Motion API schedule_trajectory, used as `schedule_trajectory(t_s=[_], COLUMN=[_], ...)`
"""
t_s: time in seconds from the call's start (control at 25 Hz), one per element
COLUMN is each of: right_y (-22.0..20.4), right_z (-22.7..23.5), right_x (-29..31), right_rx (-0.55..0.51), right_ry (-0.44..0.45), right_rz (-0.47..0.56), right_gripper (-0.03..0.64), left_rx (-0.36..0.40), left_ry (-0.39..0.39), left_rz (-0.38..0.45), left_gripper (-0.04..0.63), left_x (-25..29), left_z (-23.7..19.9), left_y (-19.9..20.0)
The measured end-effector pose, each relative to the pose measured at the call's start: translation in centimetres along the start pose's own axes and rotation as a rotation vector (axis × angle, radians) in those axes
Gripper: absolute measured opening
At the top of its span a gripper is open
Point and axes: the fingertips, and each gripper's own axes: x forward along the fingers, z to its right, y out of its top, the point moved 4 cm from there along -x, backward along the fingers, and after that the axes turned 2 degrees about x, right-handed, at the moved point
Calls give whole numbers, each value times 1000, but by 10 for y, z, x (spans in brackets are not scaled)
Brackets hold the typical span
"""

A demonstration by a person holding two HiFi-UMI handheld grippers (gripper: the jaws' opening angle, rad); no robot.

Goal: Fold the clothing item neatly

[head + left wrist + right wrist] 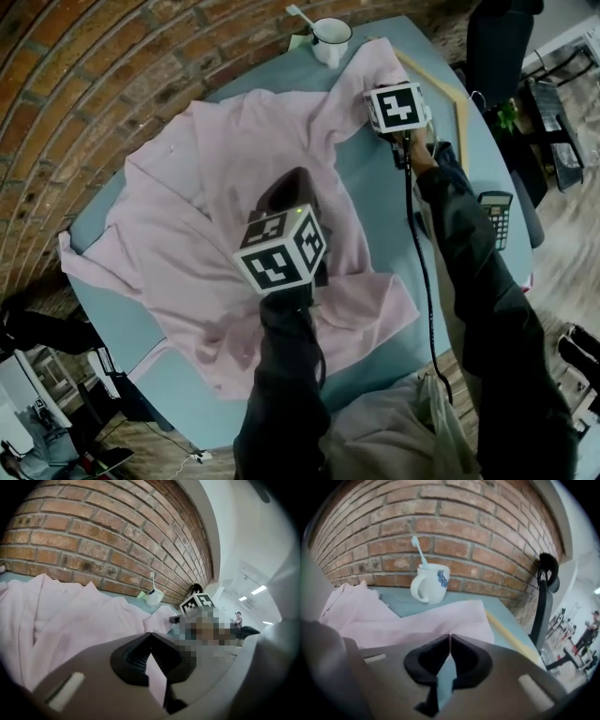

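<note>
Shirt (187,234) spread mid-frame on the table (375,187), with bare margin to the right. Left gripper (151,637), tilted down at centre, pinches the shirt. Right gripper (450,639) clamps the sleeve by the mug (330,39), upper right.

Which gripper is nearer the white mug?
The right gripper, shut on the shirt sleeve beside the mug; the left gripper pinches the shirt's middle.

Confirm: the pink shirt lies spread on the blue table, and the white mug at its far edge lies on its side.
Wrong: the white mug stands upright, as the right gripper view shows. The pink shirt does lie spread on the blue table, mug at its far edge.
</note>
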Motion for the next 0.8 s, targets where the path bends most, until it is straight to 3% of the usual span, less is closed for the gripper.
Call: schedule_trajectory(t_s=[0.16,0.32,0.48,0.64,0.72,0.8], right_y=[10,38,46,-15,-62,-110], right_z=[-8,-36,-113,-209,-246,-268], right_x=[-54,-132,-219,-283,-295,-292], right_rx=[-99,-278,-712,-1085,-1282,-1458], right_ry=[-4,90,250,523,641,727], right_rz=[310,586,785,927,924,856], right_gripper=[15,15,15,15,15,21], left_rx=[0,-14,-26,-110,-147,-174], left_ry=[-4,1,102,229,294,338], left_rz=[24,50,94,147,154,150], left_gripper=[8,8,8,8,8,8], left_x=[-17,-45,-95,-154,-176,-193], left_z=[1,-1,-14,-51,-73,-88], left_y=[4,6,6,-9,-21,-32])
